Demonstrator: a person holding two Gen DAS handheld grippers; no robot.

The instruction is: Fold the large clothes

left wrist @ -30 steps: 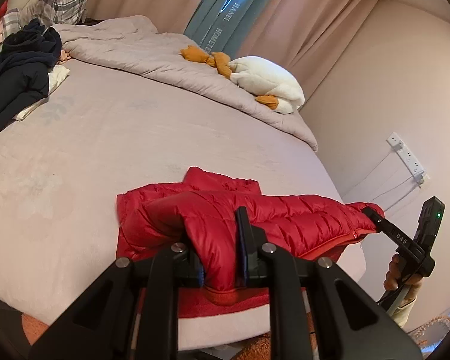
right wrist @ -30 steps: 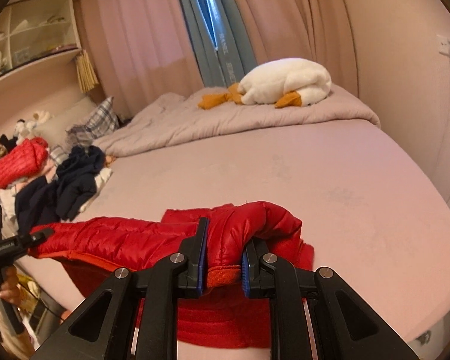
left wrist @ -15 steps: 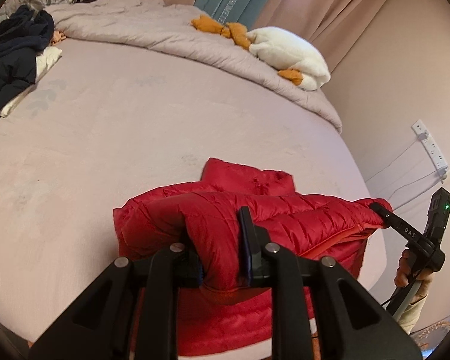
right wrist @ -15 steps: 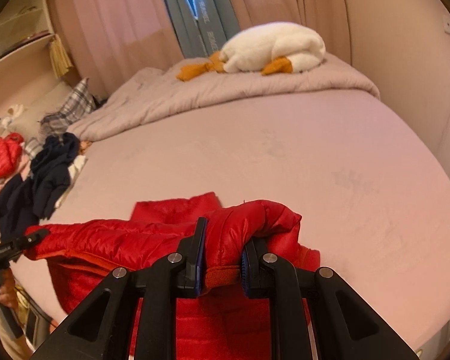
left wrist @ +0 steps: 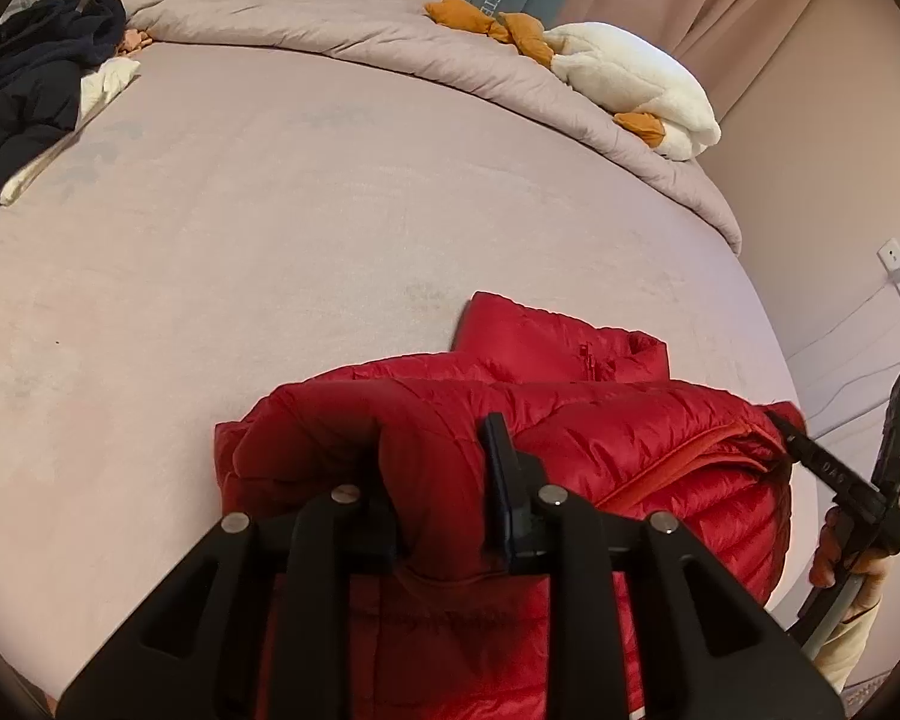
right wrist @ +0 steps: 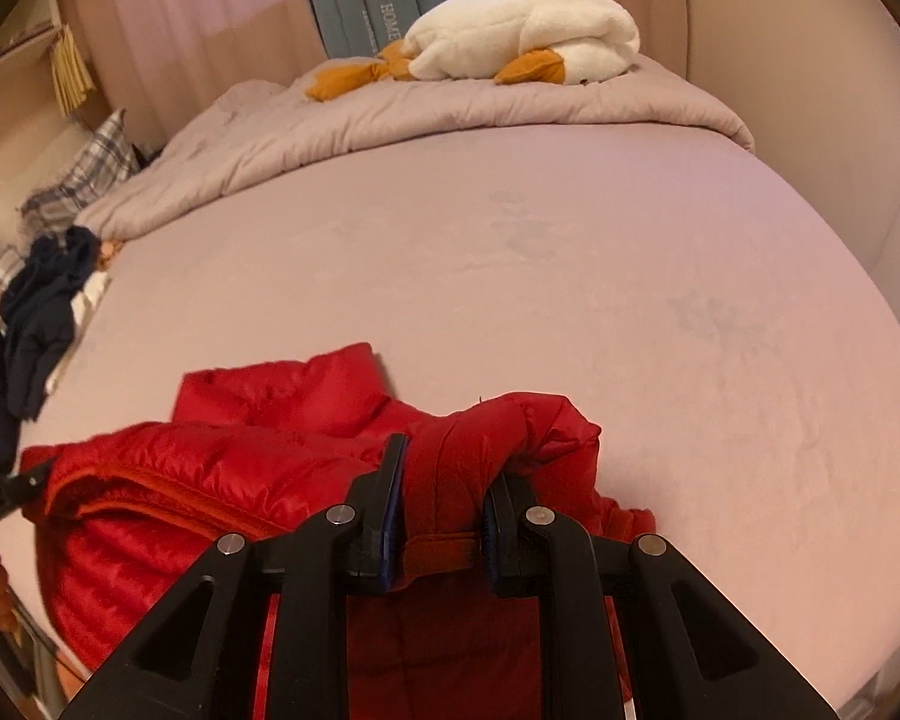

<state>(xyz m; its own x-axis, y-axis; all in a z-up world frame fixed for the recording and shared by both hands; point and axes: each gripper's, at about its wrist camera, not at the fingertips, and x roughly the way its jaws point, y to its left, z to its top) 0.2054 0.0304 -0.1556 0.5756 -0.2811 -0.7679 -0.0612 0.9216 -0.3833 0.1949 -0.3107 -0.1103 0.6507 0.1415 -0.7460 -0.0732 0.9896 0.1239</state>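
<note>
Fold-over step; red puffer jacket (left wrist: 600,438) on the bed's (left wrist: 330,228) near edge; left gripper (left wrist: 444,480) easing open, fabric between jaws; right gripper (right wrist: 441,516) clamps the hem; next: lay flat, release.

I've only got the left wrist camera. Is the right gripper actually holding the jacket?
Observer: Yes. The right wrist view shows the right gripper shut on a bunched fold of the jacket, with a ribbed hem between its pads.
Operator: Does any jacket stick out past it?
Observer: Yes, a puffy bulge folds over one finger, and a bit more lies on the sheet beyond.
Operator: Any clothes I'm missing?
Observer: A sliver of something red at the far left edge, beyond the dark clothes. Too little shows to name it.
</note>
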